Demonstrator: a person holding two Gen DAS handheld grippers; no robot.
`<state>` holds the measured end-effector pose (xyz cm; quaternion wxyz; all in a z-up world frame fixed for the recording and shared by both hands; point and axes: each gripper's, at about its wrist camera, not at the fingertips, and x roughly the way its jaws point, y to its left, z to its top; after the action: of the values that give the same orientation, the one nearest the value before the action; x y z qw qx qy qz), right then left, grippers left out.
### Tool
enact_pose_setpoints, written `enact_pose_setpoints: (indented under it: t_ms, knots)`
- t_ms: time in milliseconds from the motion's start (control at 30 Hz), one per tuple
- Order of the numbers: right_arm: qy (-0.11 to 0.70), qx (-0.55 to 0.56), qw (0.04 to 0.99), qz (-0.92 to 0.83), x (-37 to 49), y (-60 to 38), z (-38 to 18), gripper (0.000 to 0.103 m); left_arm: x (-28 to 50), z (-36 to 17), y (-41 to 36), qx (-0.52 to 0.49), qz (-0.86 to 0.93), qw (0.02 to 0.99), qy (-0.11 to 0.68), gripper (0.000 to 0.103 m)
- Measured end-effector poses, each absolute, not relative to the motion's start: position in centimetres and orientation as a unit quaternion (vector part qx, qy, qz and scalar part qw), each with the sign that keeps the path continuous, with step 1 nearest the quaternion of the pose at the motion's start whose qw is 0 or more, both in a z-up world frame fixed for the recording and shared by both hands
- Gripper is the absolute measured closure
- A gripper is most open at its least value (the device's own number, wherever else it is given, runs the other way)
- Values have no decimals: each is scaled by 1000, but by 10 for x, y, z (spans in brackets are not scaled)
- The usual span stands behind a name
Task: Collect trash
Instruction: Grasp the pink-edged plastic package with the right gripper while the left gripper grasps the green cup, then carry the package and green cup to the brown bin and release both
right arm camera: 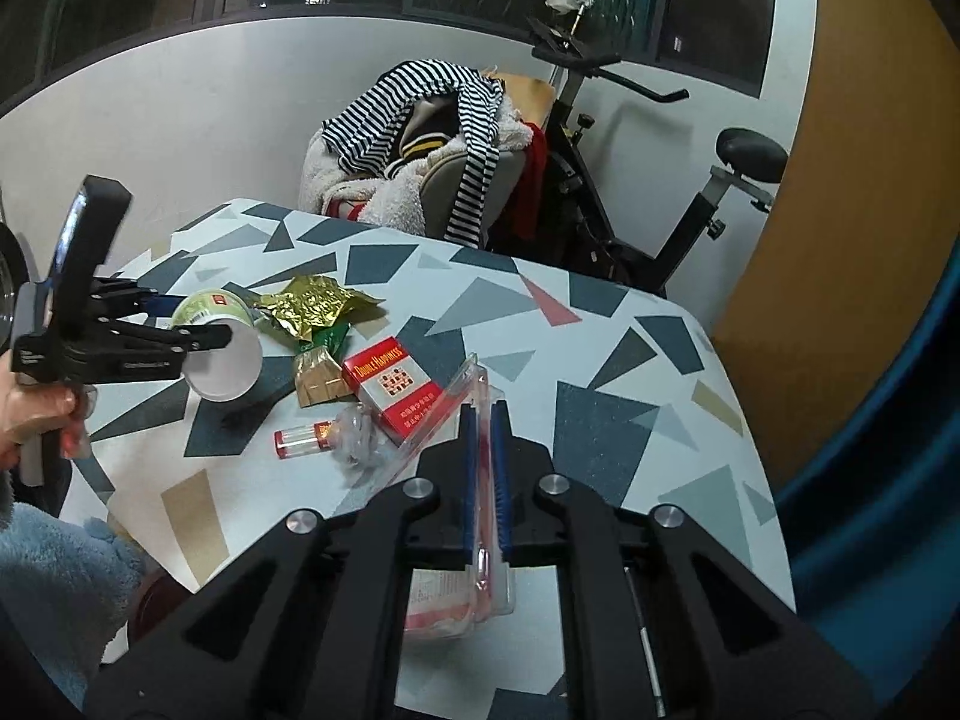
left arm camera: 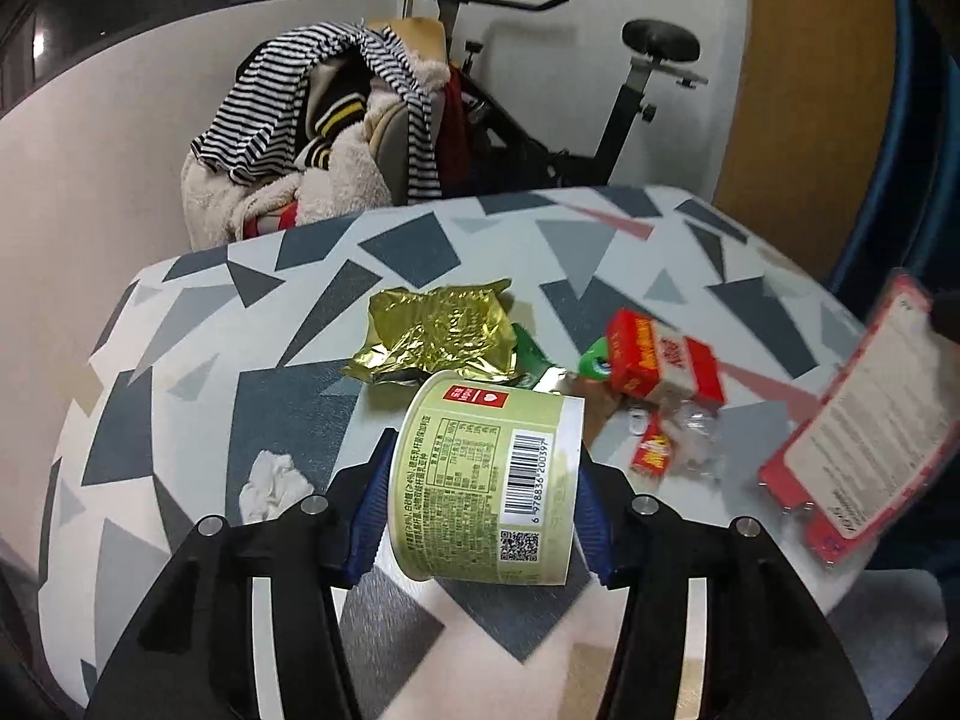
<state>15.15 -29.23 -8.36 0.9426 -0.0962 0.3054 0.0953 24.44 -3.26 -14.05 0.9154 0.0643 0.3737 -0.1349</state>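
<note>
My left gripper (left arm camera: 480,474) is shut on a pale green paper cup (left arm camera: 486,480), held on its side above the patterned table (left arm camera: 180,360); the cup also shows in the right wrist view (right arm camera: 219,342). My right gripper (right arm camera: 485,426) is shut on a clear plastic blister pack with a red card (right arm camera: 474,546), seen at the right of the left wrist view (left arm camera: 870,420). On the table lie a gold foil wrapper (left arm camera: 438,330), a red cigarette box (right arm camera: 399,387), a crumpled white tissue (left arm camera: 270,483) and a small red-capped tube (right arm camera: 303,438).
A chair piled with striped and fleece clothes (left arm camera: 312,138) stands behind the table. An exercise bike (right arm camera: 660,210) is beside it. Clear cellophane (right arm camera: 357,438) and a green wrapper (right arm camera: 330,339) lie among the trash. A wooden panel (right arm camera: 840,240) is at the right.
</note>
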Motion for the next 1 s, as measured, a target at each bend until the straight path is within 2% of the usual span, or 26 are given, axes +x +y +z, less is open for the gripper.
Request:
enact_pose_setpoints:
  t_ms: [500, 1000]
  knots:
    - [292, -108, 944, 113, 118, -278, -65, 94, 163, -100, -20, 46, -165, 918, 357, 52]
    - [297, -103, 936, 159, 62, -263, -63, 94, 70, -99, 3, 33, -170, 921, 350, 52]
